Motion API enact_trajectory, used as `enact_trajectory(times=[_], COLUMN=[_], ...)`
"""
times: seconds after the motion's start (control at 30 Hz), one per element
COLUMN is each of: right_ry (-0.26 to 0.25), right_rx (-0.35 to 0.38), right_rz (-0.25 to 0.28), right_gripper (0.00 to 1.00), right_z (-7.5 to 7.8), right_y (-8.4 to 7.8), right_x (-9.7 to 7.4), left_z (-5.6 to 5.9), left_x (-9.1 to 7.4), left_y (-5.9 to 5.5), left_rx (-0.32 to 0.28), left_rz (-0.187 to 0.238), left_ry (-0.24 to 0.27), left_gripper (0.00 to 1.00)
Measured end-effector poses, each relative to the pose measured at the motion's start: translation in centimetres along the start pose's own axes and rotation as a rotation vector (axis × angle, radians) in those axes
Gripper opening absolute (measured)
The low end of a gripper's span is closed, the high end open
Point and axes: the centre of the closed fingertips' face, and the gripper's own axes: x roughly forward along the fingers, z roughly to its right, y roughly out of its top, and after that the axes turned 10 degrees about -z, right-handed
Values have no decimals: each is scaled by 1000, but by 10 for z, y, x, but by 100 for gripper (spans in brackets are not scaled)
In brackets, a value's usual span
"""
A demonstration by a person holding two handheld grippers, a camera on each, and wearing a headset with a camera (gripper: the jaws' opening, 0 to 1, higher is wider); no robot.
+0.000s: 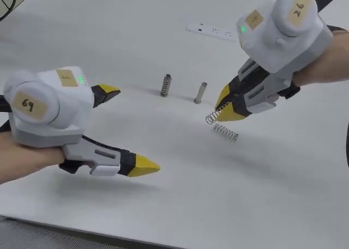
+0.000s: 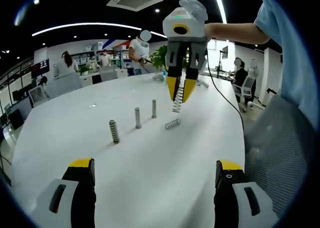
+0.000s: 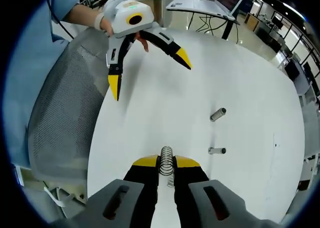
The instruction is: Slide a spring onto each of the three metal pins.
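A pin carrying a spring (image 1: 166, 85) stands mid-table, and a bare metal pin (image 1: 200, 92) stands just right of it. My right gripper (image 1: 223, 111) hangs just right of the bare pin, shut on a spring (image 1: 212, 117) that sticks out of its yellow tips. Another loose spring (image 1: 226, 132) lies on the table under it. The left gripper view shows the sprung pin (image 2: 114, 131), two bare pins (image 2: 137, 117) (image 2: 154, 109), the held spring (image 2: 177, 104) and the loose spring (image 2: 172, 123). My left gripper (image 1: 128, 127) stands open and empty at the near left.
A white power strip (image 1: 212, 30) lies at the far side of the white table (image 1: 109, 36). A grey mesh chair (image 3: 60, 118) stands by the table edge. People and desks are in the room behind.
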Motion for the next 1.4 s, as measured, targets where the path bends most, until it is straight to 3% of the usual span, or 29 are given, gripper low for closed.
enact_trajectory(times=[0.37,0.9,1.4], right_ry=[-10,-18,-11], right_rx=[-32,-81,-120], right_rz=[-77,-192,-244], right_gripper=[8,8,8], right_z=[31,78,95], right_y=[-3,-13,-13], right_x=[-10,-6,4], left_z=[-8,-13,-17], left_x=[-2,-1,1], left_y=[-5,-8,-11], left_rx=[-20,-31,-61], left_rz=[1,-1,-12], left_ry=[23,24,26], left_gripper=[98,97,98])
